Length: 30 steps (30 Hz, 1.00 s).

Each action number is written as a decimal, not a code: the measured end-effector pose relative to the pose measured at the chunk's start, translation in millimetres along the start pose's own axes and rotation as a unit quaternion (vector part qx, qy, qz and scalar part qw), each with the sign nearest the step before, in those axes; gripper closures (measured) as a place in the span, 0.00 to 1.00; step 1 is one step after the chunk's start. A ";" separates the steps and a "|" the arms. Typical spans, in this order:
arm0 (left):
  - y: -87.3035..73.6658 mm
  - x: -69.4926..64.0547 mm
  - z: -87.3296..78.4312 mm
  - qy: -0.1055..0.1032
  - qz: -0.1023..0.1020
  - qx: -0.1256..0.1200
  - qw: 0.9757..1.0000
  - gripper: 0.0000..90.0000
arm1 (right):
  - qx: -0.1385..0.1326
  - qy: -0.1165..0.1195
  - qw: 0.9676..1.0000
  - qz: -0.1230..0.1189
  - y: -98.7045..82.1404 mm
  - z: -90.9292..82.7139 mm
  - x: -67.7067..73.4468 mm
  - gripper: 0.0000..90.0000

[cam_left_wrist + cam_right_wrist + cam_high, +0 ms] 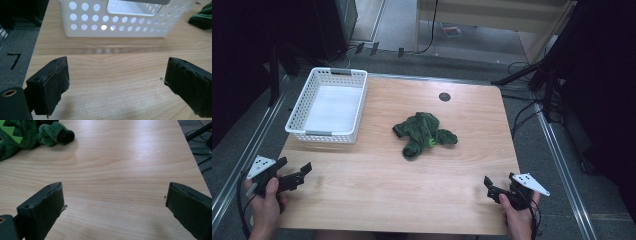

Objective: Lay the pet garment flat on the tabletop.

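Note:
A crumpled dark green fleece garment (422, 132) with a bright green patch lies at the middle of the wooden table (377, 185). A white perforated basket (325, 134) stands empty at the back left. My left gripper (296, 166) hovers at the front left corner, open and empty. In the left gripper view the jaws (116, 75) stand wide apart, facing the basket's wall (115, 27), with the garment (202, 17) at the upper right. My right gripper (499, 181) rests near the front right edge, open. Its jaws (115, 197) frame bare wood, and the garment (30, 135) lies ahead to the left.
A small black round grommet (444, 96) sits in the tabletop near the back edge. Cables (524, 115) trail over the grey floor to the right of the table. A metal rail (562, 165) runs along the right side.

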<state>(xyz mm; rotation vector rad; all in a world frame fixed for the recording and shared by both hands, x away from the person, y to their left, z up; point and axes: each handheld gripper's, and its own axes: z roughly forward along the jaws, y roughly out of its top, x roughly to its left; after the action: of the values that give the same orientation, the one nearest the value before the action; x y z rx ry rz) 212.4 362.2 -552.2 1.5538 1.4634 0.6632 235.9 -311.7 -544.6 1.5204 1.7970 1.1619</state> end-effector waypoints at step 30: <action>-0.2 1.3 -0.4 0.000 -0.010 -0.006 1.000 0.06 | -0.013 0.075 0.992 -0.096 82.2 38.7 117.9 0.00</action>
<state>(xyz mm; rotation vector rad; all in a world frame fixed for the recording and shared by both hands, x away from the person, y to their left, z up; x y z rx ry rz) 212.2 363.6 -552.4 1.5286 1.4713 0.6595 281.9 -187.2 -477.3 1.2418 1.9690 1.2259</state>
